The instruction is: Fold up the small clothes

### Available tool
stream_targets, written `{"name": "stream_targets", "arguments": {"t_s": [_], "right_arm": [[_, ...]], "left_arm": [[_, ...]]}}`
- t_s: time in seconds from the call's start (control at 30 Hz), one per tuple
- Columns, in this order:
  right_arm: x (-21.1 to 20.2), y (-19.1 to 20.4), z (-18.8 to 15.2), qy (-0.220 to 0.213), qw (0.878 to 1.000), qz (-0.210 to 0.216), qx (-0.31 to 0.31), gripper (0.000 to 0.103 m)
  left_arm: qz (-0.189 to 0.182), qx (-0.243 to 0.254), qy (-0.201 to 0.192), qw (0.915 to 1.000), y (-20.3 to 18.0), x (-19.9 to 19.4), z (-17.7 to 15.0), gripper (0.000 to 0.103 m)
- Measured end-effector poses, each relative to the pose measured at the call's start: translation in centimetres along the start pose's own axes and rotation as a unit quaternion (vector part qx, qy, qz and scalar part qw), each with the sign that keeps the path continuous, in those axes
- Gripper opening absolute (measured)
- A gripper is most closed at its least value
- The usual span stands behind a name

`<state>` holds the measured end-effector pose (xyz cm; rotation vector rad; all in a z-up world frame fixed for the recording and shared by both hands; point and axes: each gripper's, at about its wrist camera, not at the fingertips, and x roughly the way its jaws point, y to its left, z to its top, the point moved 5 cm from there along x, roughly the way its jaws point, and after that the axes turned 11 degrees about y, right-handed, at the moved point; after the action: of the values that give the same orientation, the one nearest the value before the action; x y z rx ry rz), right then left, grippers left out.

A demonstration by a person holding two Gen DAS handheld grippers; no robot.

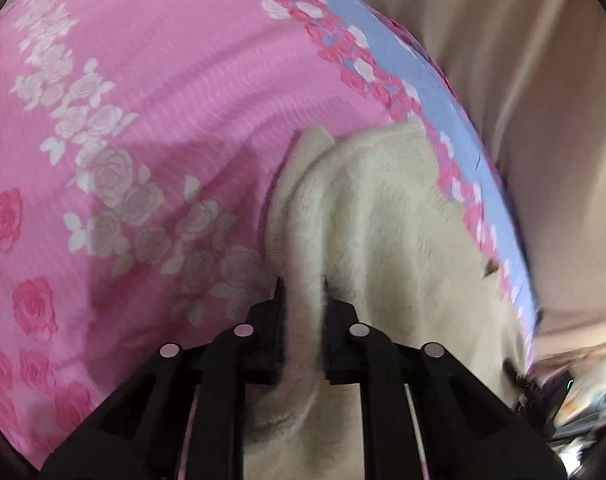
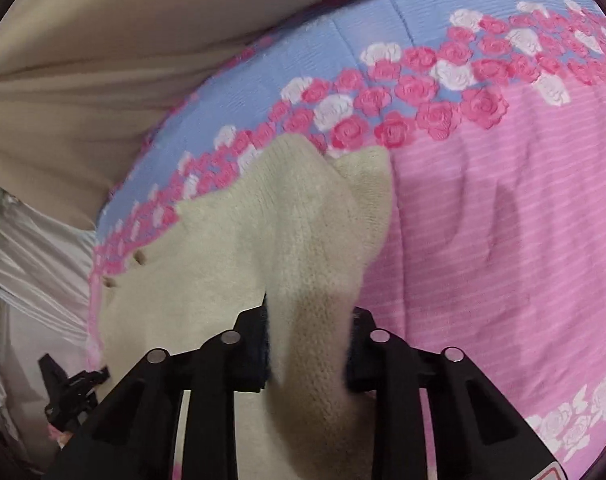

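A cream fuzzy knit garment lies on a pink bedspread printed with roses, near its blue border. My left gripper is shut on a bunched fold of the garment, which runs up between its fingers. In the right wrist view the same cream garment spreads ahead, with a thick fold rising into my right gripper, which is shut on it. The other gripper shows at the lower left of that view, at the bed's edge. Both grippers hold cloth lifted off the bed.
The bedspread's blue band with pink and white roses marks the bed edge. Beyond it hangs a beige curtain, also seen in the right wrist view. Pale shiny fabric sits beside the bed. Clutter lies past the edge.
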<state>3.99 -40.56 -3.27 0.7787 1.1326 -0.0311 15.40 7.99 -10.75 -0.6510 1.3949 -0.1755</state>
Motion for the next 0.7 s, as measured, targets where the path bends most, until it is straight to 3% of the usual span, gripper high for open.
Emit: {"name": "stream_targets", "arguments": {"t_s": [0.2,0.37,0.47,0.53,0.6,0.63,0.7], "right_arm": [[-7.8,0.0,-3.6,-0.026,1.000,0.001,-0.007,0.019],[-13.7,-3.0,-8.0,-0.038,0.998,-0.019,0.035,0.019],[-14.7,-4.3,-11.0,-0.021,0.998,-0.062,0.024,0.021],[-13.0,-6.1,-12.5,-0.003,0.995,-0.094,0.027,0.031],[-11.6,-9.1,-13.1,0.000,0.987,-0.153,0.051,0.032],[-11.7,-10.8,-13.3,-0.007,0.979,-0.189,0.073,0.033],[-13.5,-11.9,-13.5,-0.037,0.977,-0.178,0.111,0.033]], "left_arm": [[-0.061,0.029,0.029,0.9973,-3.3,-2.9,-1.6,0.011],[-0.080,0.045,0.109,0.9897,-4.1,-2.7,-5.3,0.011],[-0.060,0.073,0.137,0.9860,-4.2,-2.4,-8.1,0.011],[-0.020,0.092,0.135,0.9864,-3.3,-1.3,-9.2,0.012],[0.008,0.077,0.134,0.9880,-1.8,0.5,-9.3,0.014],[0.004,0.069,0.132,0.9889,-1.5,0.7,-9.1,0.014],[-0.002,0.064,0.116,0.9912,-2.0,-0.2,-9.0,0.015]]}}
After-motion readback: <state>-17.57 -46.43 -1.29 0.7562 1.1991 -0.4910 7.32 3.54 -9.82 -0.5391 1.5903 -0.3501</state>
